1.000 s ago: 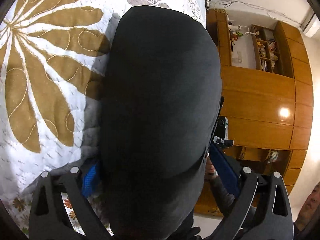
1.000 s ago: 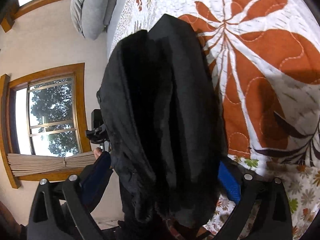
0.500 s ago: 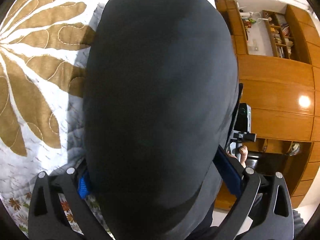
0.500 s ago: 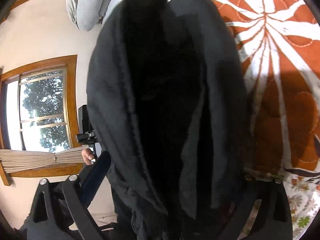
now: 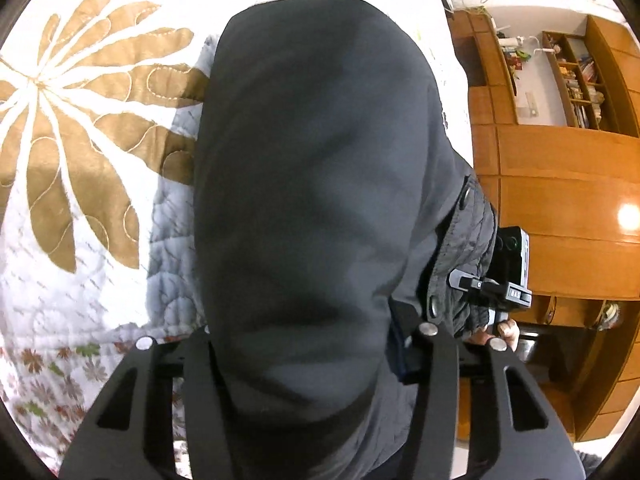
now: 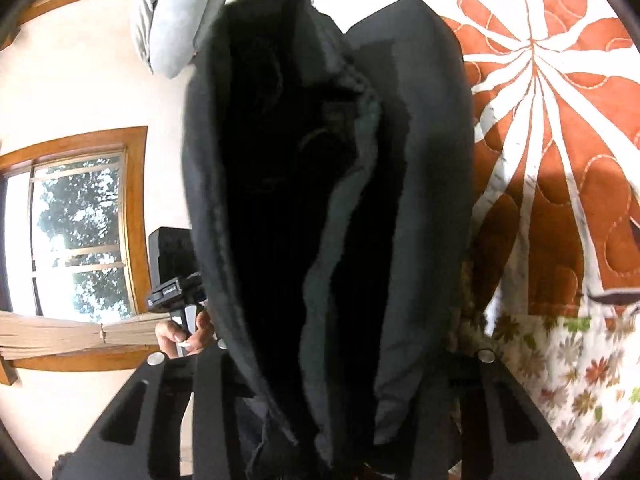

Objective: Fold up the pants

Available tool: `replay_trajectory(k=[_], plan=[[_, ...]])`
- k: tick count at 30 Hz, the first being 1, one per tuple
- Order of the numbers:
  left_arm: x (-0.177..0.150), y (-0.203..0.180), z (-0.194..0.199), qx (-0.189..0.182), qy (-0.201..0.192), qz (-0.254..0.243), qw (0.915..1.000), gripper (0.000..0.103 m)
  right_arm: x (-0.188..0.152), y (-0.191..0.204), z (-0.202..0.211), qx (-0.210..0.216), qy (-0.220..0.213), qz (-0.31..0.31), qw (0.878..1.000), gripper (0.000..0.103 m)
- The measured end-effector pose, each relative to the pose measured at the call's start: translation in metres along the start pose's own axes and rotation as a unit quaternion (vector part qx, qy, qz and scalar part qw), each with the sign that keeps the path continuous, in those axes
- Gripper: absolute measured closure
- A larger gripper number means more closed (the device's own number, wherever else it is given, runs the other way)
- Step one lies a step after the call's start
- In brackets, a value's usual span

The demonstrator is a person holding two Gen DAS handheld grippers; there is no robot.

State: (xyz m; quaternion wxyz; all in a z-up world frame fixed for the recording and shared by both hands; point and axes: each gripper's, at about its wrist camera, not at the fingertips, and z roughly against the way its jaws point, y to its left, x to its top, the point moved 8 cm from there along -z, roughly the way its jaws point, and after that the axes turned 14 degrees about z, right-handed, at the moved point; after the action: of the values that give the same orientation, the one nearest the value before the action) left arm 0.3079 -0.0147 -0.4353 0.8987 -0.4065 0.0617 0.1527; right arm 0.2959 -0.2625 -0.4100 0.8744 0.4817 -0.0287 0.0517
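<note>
One bed (image 5: 100, 240) carries the scene, covered by a white quilt with big flowers: brown ones in the left wrist view, orange ones (image 6: 560, 160) in the right wrist view. On it there is one pair of dark pants (image 5: 312, 200), folded into a thick bundle that fills the middle of both views and reaches over the bed edge toward the tongs.

Only the left view shows the wooden cabinet (image 5: 560, 200) with its shelves, and the snap buttons on the waistband. Only the right view shows one window (image 6: 76, 232), one grey pillow (image 6: 176, 12) and the open layers of the fold.

There are two tongs. The left tongs (image 5: 308, 344) and the right tongs (image 6: 332, 360) have just been closing, and each now grips the bundle from both sides; half a second ago both stood wide with the cloth loose between them. Each view also shows the other hand (image 6: 184, 336) on its handle.
</note>
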Motion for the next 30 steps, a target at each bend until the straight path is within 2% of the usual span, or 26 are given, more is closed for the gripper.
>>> replay_trajectory(k=[8, 11, 20, 24, 30], plan=[[-0.003, -0.002, 0.018, -0.008, -0.017, -0.002, 0.9998, 0.066, -0.012, 0.028, 0.004, -0.021, -0.021, -0.001, 1.0, 0.065], [-0.003, -0.004, 0.027, -0.011, -0.021, -0.009, 0.9997, 0.068, -0.019, 0.038, 0.004, -0.025, -0.024, 0.008, 0.999, 0.066], [0.004, -0.017, 0.081, -0.035, -0.053, -0.025, 0.9977, 0.068, -0.005, 0.09, -0.002, -0.037, -0.025, 0.054, 0.998, 0.066], [0.018, -0.022, 0.112, -0.044, -0.074, -0.028, 0.9959, 0.068, 0.018, 0.12, -0.009, -0.039, -0.02, 0.081, 0.996, 0.066], [0.057, -0.026, 0.149, -0.049, -0.101, -0.024, 0.9934, 0.068, 0.072, 0.154, -0.037, -0.038, -0.008, 0.111, 0.993, 0.066]])
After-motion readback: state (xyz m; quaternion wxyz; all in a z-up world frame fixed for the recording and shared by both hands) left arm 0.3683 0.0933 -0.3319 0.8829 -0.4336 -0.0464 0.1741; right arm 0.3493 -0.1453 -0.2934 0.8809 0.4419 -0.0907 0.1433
